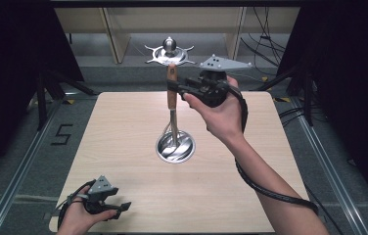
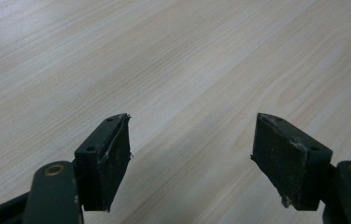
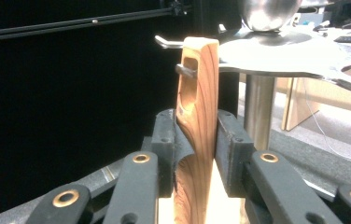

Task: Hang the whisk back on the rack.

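Right gripper (image 3: 197,154) clamped on whisk (image 1: 172,105) handle near rack hook (image 3: 185,71) (tight fit); misaligned hole = missed hang. Left gripper (image 2: 192,154) spread apart on tabletop (image 1: 123,127).

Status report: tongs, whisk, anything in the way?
Right tongs shut on whisk handle. Left tongs open, idle. Handle's hole at rack hook; way clear.

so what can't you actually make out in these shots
- Hook through the hole of the wooden handle: right gripper view; handle edge hides whether it is fully seated.
- Utensil's metal head: high view; too small and merged with the steel rack base to name.
- Rack pole: high view; hidden behind the handle and right gripper.
- Left gripper: left gripper view; jaw bases cut off by the bottom edge.
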Available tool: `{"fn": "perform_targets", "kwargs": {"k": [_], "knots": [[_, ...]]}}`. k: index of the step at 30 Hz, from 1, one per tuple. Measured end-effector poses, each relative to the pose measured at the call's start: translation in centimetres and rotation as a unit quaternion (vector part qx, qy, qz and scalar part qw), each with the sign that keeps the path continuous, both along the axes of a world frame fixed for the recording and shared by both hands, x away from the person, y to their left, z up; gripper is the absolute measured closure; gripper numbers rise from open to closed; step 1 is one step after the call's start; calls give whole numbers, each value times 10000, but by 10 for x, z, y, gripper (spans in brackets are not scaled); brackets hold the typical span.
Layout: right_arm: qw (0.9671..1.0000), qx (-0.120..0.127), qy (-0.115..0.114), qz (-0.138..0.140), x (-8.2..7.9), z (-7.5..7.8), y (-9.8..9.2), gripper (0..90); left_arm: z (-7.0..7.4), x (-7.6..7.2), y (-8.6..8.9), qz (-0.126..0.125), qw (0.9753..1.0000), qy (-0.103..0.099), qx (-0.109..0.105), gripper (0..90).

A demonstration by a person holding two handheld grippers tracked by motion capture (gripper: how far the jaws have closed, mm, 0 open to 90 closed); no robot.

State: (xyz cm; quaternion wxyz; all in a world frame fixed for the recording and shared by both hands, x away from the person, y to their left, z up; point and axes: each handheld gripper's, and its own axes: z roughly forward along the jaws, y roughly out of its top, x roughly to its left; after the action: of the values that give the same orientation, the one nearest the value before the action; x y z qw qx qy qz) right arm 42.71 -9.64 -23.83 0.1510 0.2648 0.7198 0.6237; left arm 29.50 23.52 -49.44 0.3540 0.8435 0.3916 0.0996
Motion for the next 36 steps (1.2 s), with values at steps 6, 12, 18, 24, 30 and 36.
{"fn": "perform_targets", "kwargs": {"k": [6,12,18,24,30,36], "knots": [[9999,12,114,-73,3,-3,3,720,0,0,0,1,10000,3,0,269],[9999,-25,-29,-95,6,-4,5,719,0,0,0,-2,10000,-3,-6,269],[10000,32,61,-59,5,-5,5,718,0,0,-1,-11,10000,4,0,268],[9999,88,55,-44,5,-6,4,708,0,0,0,-17,10000,11,12,269],[9995,-117,-241,-139,-4,-6,3,514,1,-1,0,6,10000,-19,-11,269],[9957,-395,-706,-459,-14,-10,-7,392,1,-1,0,-2,10000,-27,15,269]]}}
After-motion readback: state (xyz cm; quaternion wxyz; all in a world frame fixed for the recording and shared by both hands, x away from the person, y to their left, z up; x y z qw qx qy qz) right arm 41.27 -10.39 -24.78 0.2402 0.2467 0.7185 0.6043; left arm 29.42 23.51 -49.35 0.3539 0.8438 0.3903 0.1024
